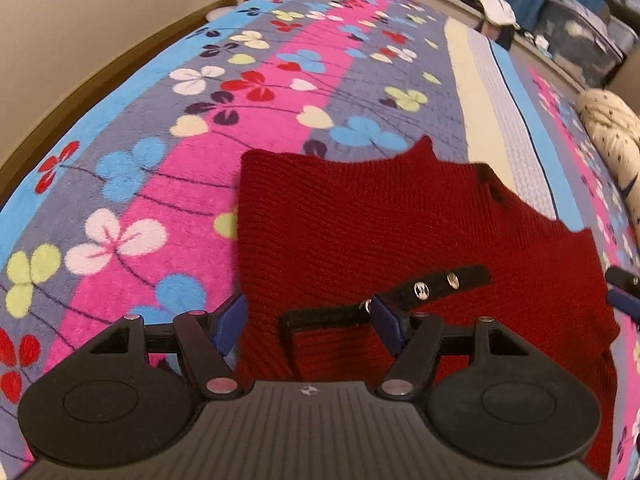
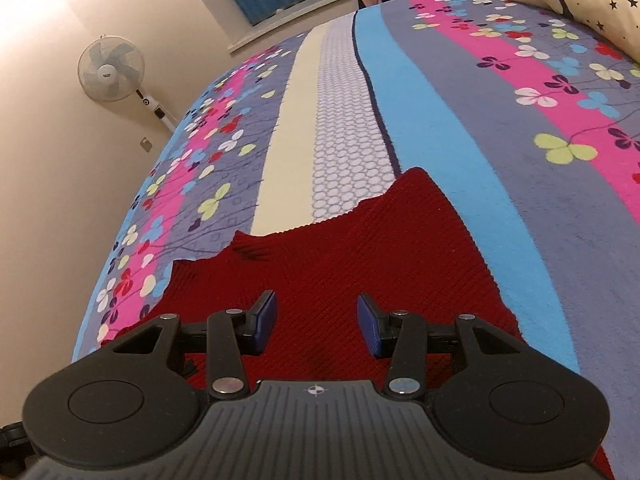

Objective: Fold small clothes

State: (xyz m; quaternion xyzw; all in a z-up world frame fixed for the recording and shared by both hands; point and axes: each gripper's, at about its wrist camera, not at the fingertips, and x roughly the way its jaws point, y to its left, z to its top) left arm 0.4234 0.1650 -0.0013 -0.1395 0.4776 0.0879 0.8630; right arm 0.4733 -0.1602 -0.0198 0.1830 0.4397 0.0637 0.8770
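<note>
Red knit (image 1: 400,232) lies flat on the bed (image 1: 160,128), lower centre of both frames. Left tool (image 1: 308,316) jaws apart, straddling its black snap placket (image 1: 440,282). Right tool (image 2: 318,322) jaws apart over the knit, nothing held. Soft, light, stretchy: I'd pinch an edge or corner, not the middle.

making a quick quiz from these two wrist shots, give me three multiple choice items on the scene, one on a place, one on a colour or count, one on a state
1. Where does the red knitted garment lie?
A. on the flowered blanket
B. on a wooden floor
C. in a basket

2. How many silver snaps show on the black strap in the left wrist view?
A. none
B. two
C. six

3. How does the right gripper stand?
A. clamped on a sock
B. jaws apart over the garment, nothing pinched
C. holding a hanger

Answers:
1 A, blanket shows all round the garment.
2 B, two shiny studs sit on the strap.
3 B, both blue pads stand apart above flat knit.
</note>
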